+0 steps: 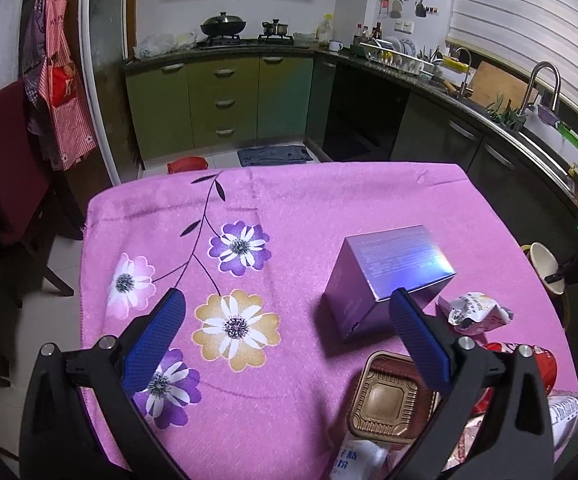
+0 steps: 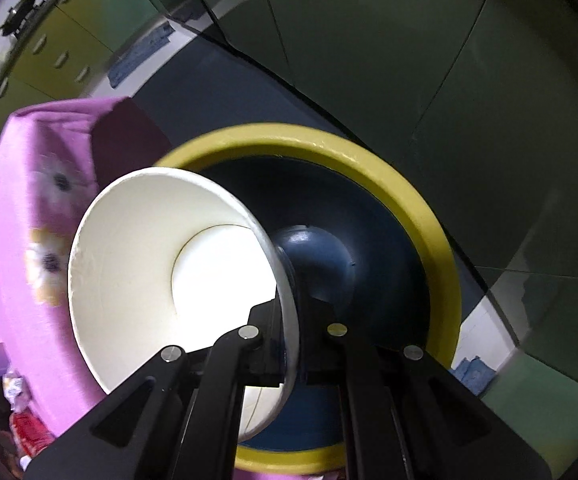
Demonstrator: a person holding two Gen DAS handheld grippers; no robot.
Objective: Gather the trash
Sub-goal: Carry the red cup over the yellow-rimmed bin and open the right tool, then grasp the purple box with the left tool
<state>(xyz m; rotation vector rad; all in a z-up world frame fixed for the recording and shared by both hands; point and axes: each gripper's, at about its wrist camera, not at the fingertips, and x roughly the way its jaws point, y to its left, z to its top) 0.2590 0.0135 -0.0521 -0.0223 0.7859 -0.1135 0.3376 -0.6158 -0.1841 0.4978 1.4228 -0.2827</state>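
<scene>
My left gripper (image 1: 287,312) is open and empty above the pink flowered tablecloth (image 1: 249,208). A purple box (image 1: 385,280) sits just beyond its right finger. A crumpled white wrapper (image 1: 475,312), a brown plastic tray (image 1: 393,400) and red packaging (image 1: 545,364) lie at the right front. My right gripper (image 2: 291,320) is shut on the rim of a white paper cup (image 2: 161,264), held over the mouth of a yellow-rimmed dark blue bin (image 2: 421,208) beside the table. The cup and right gripper also show at the far right of the left wrist view (image 1: 545,264).
Green kitchen cabinets (image 1: 221,96) and a stove stand beyond the table. A dark counter with a sink (image 1: 537,92) runs along the right. A dark red chair (image 1: 9,168) stands at the left. A red stool (image 1: 185,165) and a blue mat (image 1: 275,154) lie on the floor.
</scene>
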